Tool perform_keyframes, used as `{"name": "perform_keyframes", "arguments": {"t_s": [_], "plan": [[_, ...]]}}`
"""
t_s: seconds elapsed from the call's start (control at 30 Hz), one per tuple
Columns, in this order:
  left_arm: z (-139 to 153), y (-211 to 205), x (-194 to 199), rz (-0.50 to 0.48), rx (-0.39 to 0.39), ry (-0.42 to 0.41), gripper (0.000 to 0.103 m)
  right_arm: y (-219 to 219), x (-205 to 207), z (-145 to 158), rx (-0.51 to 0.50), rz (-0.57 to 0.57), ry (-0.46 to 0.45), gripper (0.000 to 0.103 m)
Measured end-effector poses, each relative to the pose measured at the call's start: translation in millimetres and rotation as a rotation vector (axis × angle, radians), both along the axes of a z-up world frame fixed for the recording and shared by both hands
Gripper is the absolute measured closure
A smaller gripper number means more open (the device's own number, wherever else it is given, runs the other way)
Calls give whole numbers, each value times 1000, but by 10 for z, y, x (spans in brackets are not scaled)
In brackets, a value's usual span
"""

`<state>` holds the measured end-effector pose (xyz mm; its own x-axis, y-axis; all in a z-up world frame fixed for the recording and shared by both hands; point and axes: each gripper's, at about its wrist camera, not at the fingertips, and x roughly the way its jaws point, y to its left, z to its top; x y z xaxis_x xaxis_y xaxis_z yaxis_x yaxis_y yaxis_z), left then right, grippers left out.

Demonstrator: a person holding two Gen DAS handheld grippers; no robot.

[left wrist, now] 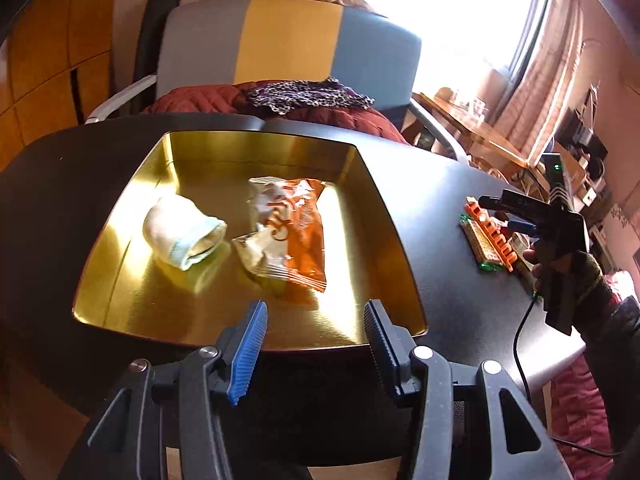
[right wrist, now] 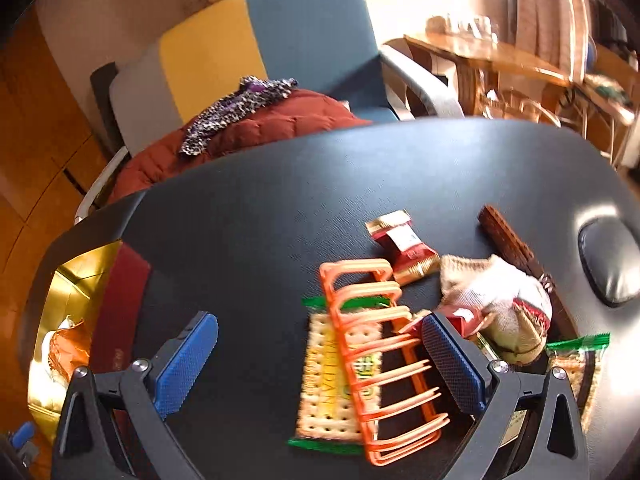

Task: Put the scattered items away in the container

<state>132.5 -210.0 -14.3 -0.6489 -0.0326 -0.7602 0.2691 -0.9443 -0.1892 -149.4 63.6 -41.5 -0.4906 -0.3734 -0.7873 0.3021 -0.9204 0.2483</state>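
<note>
Wide-open, empty, the right gripper straddled orange rack and cracker packet; closing could snag both. Left gripper hung open, empty.

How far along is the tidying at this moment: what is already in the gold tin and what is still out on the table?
Done: a white sock and an orange snack packet lie in the gold tin. In hand: nothing; the left gripper and the right gripper are both open and empty, the right above the pile. Left: orange rack, cracker pack, red sachet, rolled sock, brown bar.
</note>
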Motion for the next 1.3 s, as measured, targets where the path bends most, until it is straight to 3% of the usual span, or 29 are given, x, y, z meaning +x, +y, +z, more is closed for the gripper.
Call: {"name": "perform_keyframes", "arguments": {"t_s": [0.1, 0.23, 0.43, 0.63, 0.73, 0.83, 1.13, 1.17, 1.23, 1.3], "plan": [[14, 89, -63, -26, -10, -3, 52, 31, 34, -108, -60, 40, -44, 0], [52, 221, -122, -64, -21, 1, 52, -22, 239, -114, -109, 113, -39, 0], [119, 450, -215, -133, -36, 12, 52, -16, 699, -119, -210, 221, -70, 0], [125, 698, -345, -208, -30, 7, 51, 177, 1166, -109, -278, 259, -110, 0], [107, 816, -406, -243, -28, 5, 51, 361, 1348, -15, -266, 241, -56, 0], [71, 936, -460, -275, -25, -5, 51, 458, 1427, 44, -177, 225, 9, 0], [-30, 1126, -426, -326, -40, -43, 51, 322, 1288, -200, -91, 256, -41, 1], [-38, 1123, -423, -325, -39, -46, 51, 294, 1275, -223, -84, 259, -42, 3], [-48, 1112, -420, -320, -36, -49, 51, 237, 1268, -255, -56, 260, -34, 19], [-51, 1100, -417, -314, -30, -46, 51, 213, 1254, -284, -26, 247, -30, 47]]}}
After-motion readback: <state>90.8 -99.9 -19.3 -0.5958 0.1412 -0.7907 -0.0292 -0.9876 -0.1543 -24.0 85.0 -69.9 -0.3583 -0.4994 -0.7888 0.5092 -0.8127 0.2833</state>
